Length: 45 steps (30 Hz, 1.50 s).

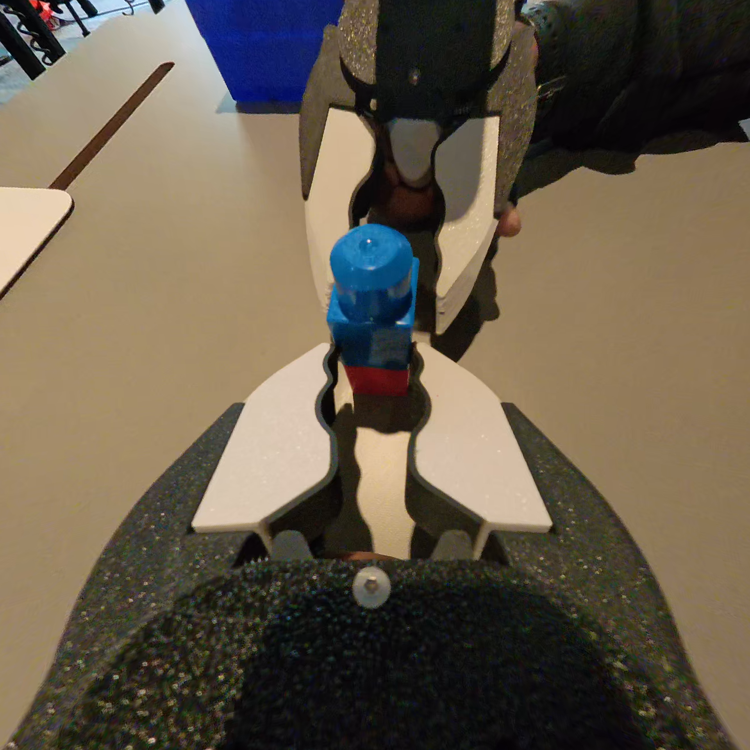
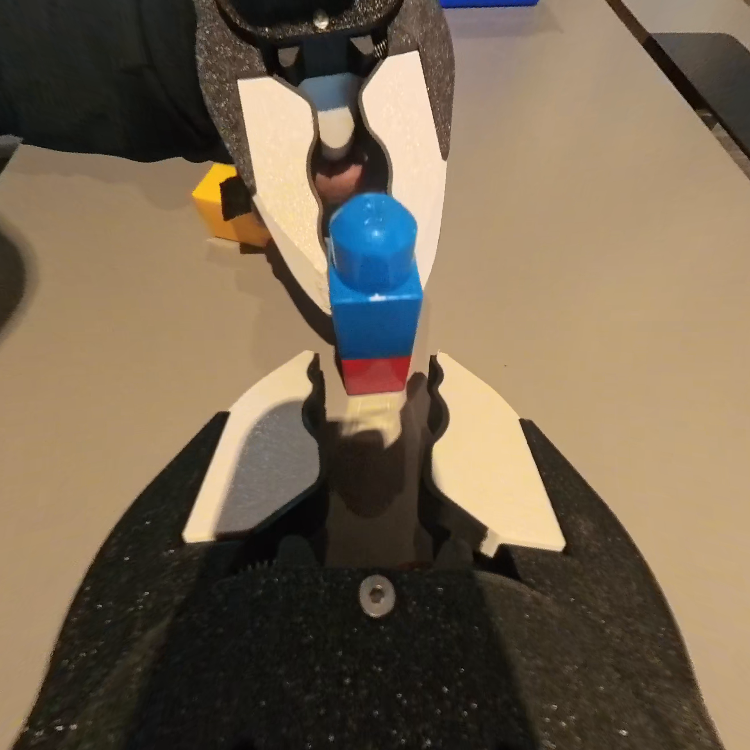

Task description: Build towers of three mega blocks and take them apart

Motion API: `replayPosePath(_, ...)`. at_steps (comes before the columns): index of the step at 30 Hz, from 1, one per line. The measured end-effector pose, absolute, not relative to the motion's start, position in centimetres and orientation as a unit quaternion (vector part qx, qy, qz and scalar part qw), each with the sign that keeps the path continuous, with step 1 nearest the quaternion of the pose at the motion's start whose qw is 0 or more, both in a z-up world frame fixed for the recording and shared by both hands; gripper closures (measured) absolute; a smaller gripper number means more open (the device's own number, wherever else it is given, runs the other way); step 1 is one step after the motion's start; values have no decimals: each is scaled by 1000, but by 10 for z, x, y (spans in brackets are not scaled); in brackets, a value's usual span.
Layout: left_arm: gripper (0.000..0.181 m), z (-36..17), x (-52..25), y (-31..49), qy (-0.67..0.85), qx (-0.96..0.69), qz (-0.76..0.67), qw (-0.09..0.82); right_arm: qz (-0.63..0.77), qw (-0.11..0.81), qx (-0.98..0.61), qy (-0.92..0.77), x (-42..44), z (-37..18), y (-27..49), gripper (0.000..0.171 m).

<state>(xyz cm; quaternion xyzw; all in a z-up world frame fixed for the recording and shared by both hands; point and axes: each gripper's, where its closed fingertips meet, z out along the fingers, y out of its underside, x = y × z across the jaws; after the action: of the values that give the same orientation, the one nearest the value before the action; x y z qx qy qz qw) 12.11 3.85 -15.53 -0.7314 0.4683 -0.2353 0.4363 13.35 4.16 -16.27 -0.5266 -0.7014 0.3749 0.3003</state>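
Observation:
A short tower stands on the tan table (image 1: 162,365): a blue block (image 1: 371,324) with a round stud is pressed onto a red block (image 1: 375,379). My left gripper (image 1: 375,349) is shut on the tower low down, one white fingertip tight against each side. My right gripper (image 2: 375,359) faces it from the opposite side. It is open, with its tips spread wider than the red block (image 2: 375,377) and not touching it. Each gripper shows in the other's view, behind the blue block (image 2: 375,316). A yellow block (image 2: 215,211) lies on the table behind the left gripper.
A blue bin (image 1: 264,48) stands on the table at the far end. A white board corner (image 1: 28,227) lies at the left, with a dark slot (image 1: 113,121) in the table beyond it. Dark sleeves (image 1: 629,81) (image 2: 101,81) are behind each gripper. Both grippers' tips are close together, under 4 cm apart.

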Motion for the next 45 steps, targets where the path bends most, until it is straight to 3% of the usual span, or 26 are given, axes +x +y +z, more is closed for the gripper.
replayPosePath(12, 142, -123, 119, 38, 443, -704, -270, 486, 447, 340, -486, -670, 135, -137, 40, 118)
replayPosePath(18, 149, -133, 124, 40, 455, -704, -248, 486, 465, 343, -485, -657, 132, -131, 42, 137)
replayPosePath(45, 149, -138, 122, 41, 476, -714, -218, 465, 476, 291, -507, -657, 134, -136, 41, 135)
